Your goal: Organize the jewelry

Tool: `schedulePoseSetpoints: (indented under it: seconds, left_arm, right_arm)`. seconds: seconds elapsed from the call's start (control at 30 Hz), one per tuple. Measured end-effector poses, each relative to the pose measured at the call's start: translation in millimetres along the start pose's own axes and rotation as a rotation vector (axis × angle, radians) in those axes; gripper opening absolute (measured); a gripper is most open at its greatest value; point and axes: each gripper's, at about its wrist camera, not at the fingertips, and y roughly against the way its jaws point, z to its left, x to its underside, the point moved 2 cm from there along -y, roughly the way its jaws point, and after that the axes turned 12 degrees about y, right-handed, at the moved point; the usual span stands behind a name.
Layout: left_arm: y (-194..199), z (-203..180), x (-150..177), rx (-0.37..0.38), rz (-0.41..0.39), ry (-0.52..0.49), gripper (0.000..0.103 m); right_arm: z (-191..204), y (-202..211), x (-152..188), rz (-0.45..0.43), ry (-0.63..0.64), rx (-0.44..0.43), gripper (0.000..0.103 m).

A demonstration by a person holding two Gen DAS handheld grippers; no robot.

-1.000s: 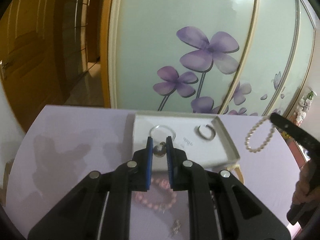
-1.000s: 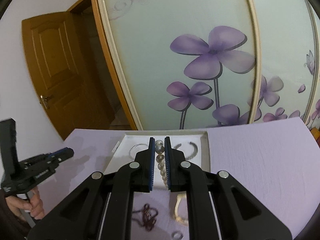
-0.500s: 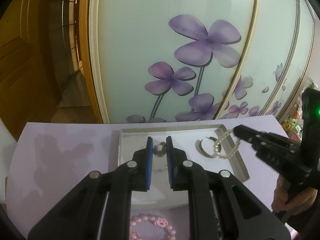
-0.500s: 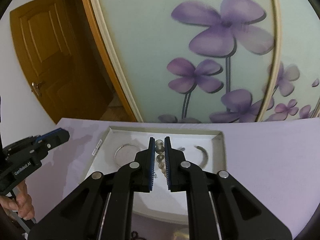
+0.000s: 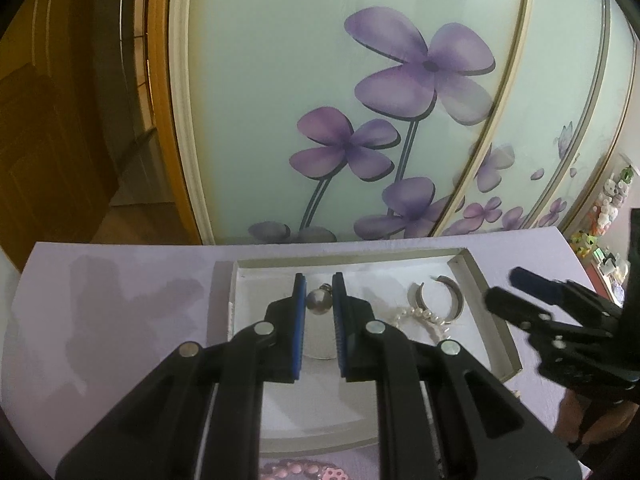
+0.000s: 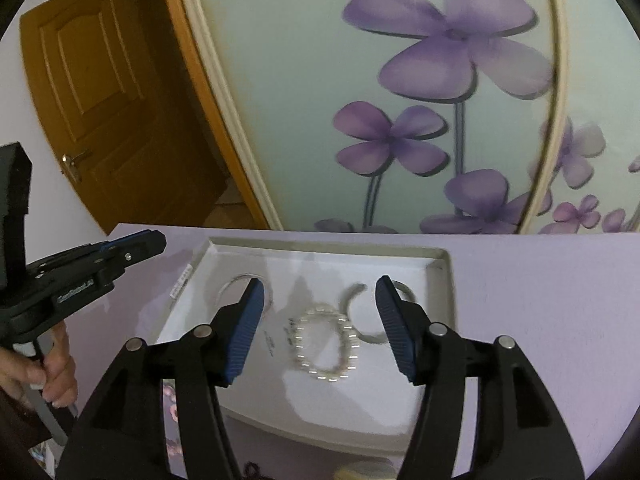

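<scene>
Left claw angled down pinching silver bead, right claw just opened above pearl bracelet

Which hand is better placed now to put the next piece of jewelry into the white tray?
Probably the left. The left gripper is shut on a silver ball pendant above the white tray. The right gripper has just opened; it is empty, and its pearl bracelet lies in the tray.
</scene>
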Motion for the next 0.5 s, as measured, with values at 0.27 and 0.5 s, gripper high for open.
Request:
schedulePoseSetpoints:
  seconds: [0.27, 0.5]
  left_arm:
    - [-28, -17, 8, 0.030, 0.049, -0.041, 0.013]
    - [-58, -40, 12, 0.048, 0.088, -0.073, 0.013]
  right_arm:
    - [-24, 17, 17, 0.009, -0.068, 0.052, 0.061]
    - [-35, 24, 29, 0.010, -0.086, 0.067, 0.061]
